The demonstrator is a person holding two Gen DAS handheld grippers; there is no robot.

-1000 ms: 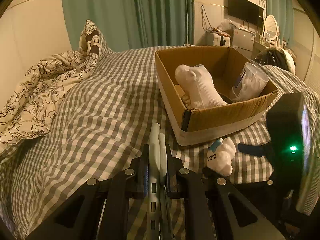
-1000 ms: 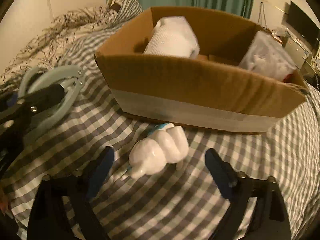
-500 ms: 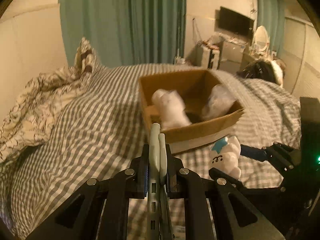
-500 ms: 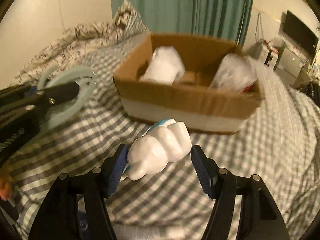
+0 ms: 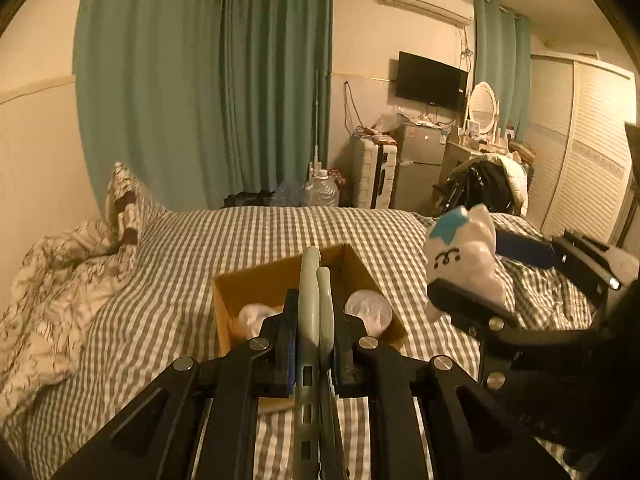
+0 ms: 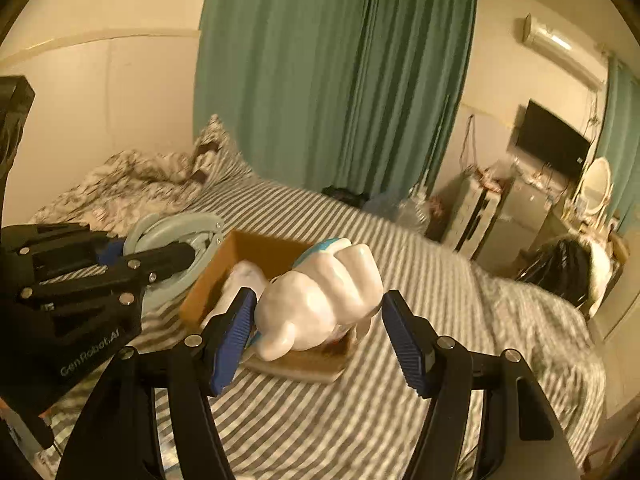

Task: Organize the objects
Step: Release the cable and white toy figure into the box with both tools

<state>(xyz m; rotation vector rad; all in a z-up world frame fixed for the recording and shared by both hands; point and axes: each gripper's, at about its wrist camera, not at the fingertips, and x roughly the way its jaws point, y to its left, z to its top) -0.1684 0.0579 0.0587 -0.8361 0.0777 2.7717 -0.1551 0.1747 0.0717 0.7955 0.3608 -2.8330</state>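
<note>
My right gripper (image 6: pixel 320 326) is shut on a white plush toy (image 6: pixel 320 294) with a blue tuft and holds it in the air above the bed. The toy also shows in the left wrist view (image 5: pixel 462 258), right of my left gripper. My left gripper (image 5: pixel 314 300) is shut on a pale green ring-shaped hand grip (image 5: pixel 312 300), seen as a ring in the right wrist view (image 6: pixel 176 236). A cardboard box (image 5: pixel 256 284) sits on the bed below both grippers. It holds a white sock bundle (image 5: pixel 256 316) and a round clear container (image 5: pixel 368 306).
A grey checked sheet (image 5: pixel 160 300) covers the bed. A rumpled floral duvet (image 5: pixel 44 280) and a pillow (image 5: pixel 126 204) lie at the left. Teal curtains, a water jug (image 5: pixel 322 190), a suitcase, a small fridge and a chair with clothes (image 5: pixel 486 182) stand beyond the bed.
My right gripper closed on the plush toy and lifted it off the sheet. Both grippers rose well above the bed, so the box now looks smaller and lower.
</note>
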